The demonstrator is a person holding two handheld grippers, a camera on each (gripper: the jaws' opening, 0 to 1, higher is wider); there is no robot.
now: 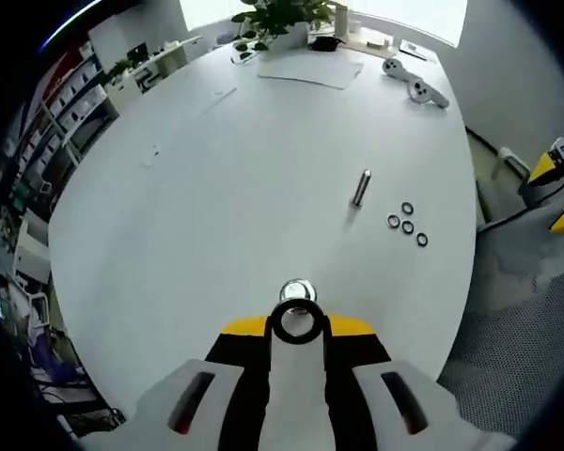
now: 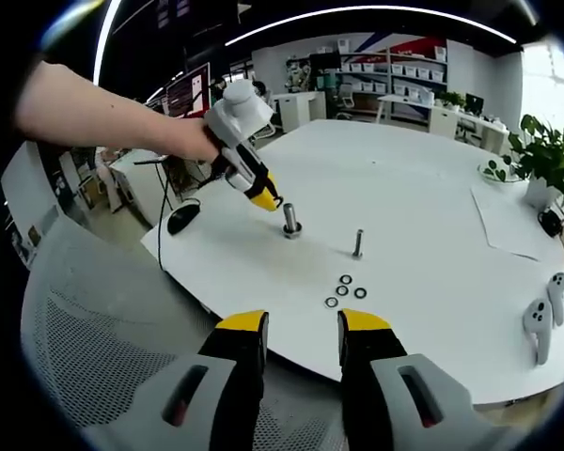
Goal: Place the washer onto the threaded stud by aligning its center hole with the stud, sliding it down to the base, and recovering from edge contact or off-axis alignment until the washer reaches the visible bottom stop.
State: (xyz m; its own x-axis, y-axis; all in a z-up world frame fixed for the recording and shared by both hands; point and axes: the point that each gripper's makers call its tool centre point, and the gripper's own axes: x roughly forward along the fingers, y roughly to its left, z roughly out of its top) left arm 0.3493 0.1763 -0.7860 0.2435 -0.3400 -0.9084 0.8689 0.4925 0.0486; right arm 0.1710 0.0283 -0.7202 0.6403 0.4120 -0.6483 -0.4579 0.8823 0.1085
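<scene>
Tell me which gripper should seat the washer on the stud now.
Left. The left gripper already holds a washer right over the near stud. The right gripper hangs open off the table edge, carrying nothing.

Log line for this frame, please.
left hand-held gripper: shut on washer, over stud | right hand-held gripper: open, idle | spare washers on table

A potted plant (image 2: 549,160), two white controllers (image 2: 542,319) and sheets of paper (image 1: 310,68) lie on the white table (image 1: 216,207).

Office or lab: white meeting table (image 2: 432,197), storage shelves (image 2: 395,70).
</scene>
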